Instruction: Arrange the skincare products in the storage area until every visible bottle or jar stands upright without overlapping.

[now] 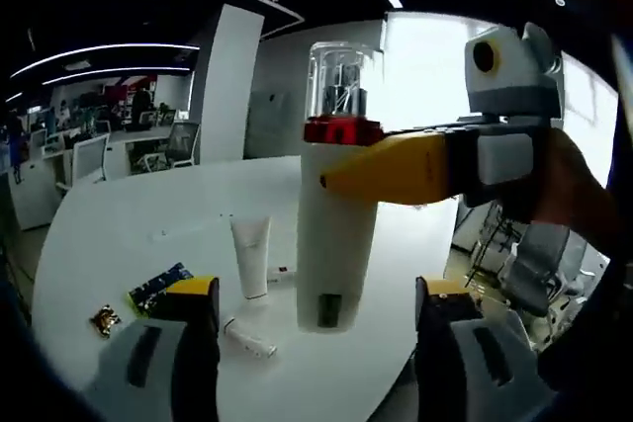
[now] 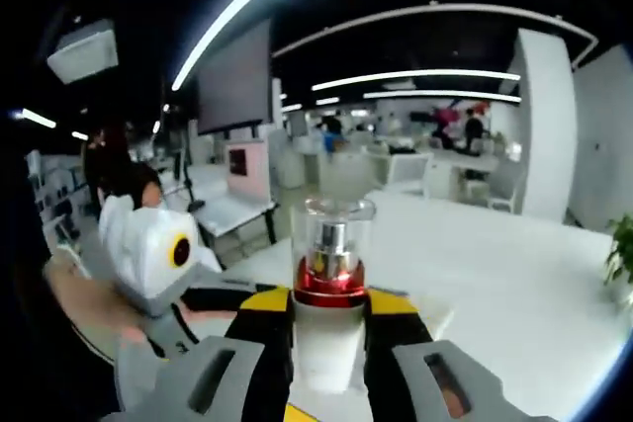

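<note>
Office desks and chairs stand behind a white round bench (image 1: pixel 119 234). Above it hangs a tall white bottle (image 1: pixel 336 244) with a red collar and clear cap, the right gripper (image 2: pixel 326 343) pinching it just under the collar. Beside the bottle, a white tube (image 1: pixel 251 256) stands upright. The left gripper (image 1: pixel 316 313) has its jaws spread, flanking the bottle's base.

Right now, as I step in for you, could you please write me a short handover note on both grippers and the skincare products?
Right gripper: shut on the tall white pump bottle, just below its red collar, holding it upright above the white table.
Left gripper: open, jaws on either side of the bottle's base, not touching it.
On the table: a white tube upright on its cap, a small white item lying flat, a dark packet.
Done: the bottle is lifted.
Left: set it down upright, then stand the lying item up.
</note>
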A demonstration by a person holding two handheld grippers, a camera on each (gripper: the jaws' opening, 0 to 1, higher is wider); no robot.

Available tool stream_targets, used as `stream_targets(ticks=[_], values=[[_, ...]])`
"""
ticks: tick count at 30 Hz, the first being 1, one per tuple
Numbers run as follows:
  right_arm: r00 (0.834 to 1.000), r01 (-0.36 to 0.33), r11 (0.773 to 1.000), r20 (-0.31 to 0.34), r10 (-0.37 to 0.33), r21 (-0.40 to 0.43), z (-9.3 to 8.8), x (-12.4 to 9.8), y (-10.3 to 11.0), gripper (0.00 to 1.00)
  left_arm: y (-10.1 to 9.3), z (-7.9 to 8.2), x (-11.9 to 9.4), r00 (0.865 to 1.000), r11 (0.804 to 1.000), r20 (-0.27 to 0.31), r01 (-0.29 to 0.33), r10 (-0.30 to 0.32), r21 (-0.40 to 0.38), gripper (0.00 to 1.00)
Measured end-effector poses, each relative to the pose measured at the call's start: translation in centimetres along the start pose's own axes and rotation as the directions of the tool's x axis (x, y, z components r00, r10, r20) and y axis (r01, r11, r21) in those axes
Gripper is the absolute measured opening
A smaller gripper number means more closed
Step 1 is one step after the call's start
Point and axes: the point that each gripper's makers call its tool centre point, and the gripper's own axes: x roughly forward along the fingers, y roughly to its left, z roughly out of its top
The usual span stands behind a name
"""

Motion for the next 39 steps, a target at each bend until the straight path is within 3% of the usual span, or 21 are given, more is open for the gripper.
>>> stream_targets(ticks=[6,14,24,27,29,30,32,34,37,39], values=[[1.000,0.000,1.000,0.015,0.000,0.000,0.5,-0.4,0.9,0.17,-0.3,2.1,-0.6,0.997,0.999,0.077,-0.018,0.015,0.041,0.55],[1.000,0.006,1.000,0.028,-0.006,-0.001,0.6,-1.4,1.7,0.17,-1.3,3.7,-1.0,0.992,0.996,0.128,-0.017,0.006,0.086,0.34],[0.999,0.012,1.000,0.051,-0.012,-0.009,0.9,-2.8,1.7,0.18,-2.3,4.1,-0.9,0.991,0.995,0.134,0.000,-0.012,0.095,0.34],[0.998,-0.003,1.000,0.063,0.004,-0.012,1.0,-3.3,1.9,0.18,-3.0,4.4,-1.2,0.988,0.995,0.139,0.057,-0.067,0.081,0.33],[0.994,-0.055,0.998,0.092,0.057,-0.034,1.2,-3.6,2.4,0.19,-3.4,4.4,-1.5,0.985,0.994,0.137,0.102,-0.107,0.046,0.33],[0.994,-0.078,0.997,0.081,0.079,-0.012,1.0,-3.9,2.5,0.20,-3.6,4.4,-1.7,0.983,0.992,0.134,0.114,-0.121,0.063,0.33],[0.989,-0.134,0.989,0.059,0.137,-0.056,0.7,-4.2,3.0,0.21,-4.5,3.8,-2.0,0.981,0.980,0.093,0.156,-0.168,0.120,0.33],[0.986,-0.151,0.987,0.057,0.154,-0.050,0.6,-4.5,3.1,0.22,-5.0,3.8,-2.3,0.979,0.978,0.091,0.174,-0.185,0.118,0.33],[0.961,-0.257,0.964,0.084,0.262,-0.067,1.3,-5.5,4.2,0.24,-6.0,4.4,-3.1,0.962,0.965,0.108,0.242,-0.252,0.100,0.33],[0.934,-0.341,0.938,0.089,0.346,-0.071,1.8,-6.3,4.8,0.25,-6.7,4.8,-3.6,0.948,0.952,0.111,0.286,-0.297,0.106,0.33]])
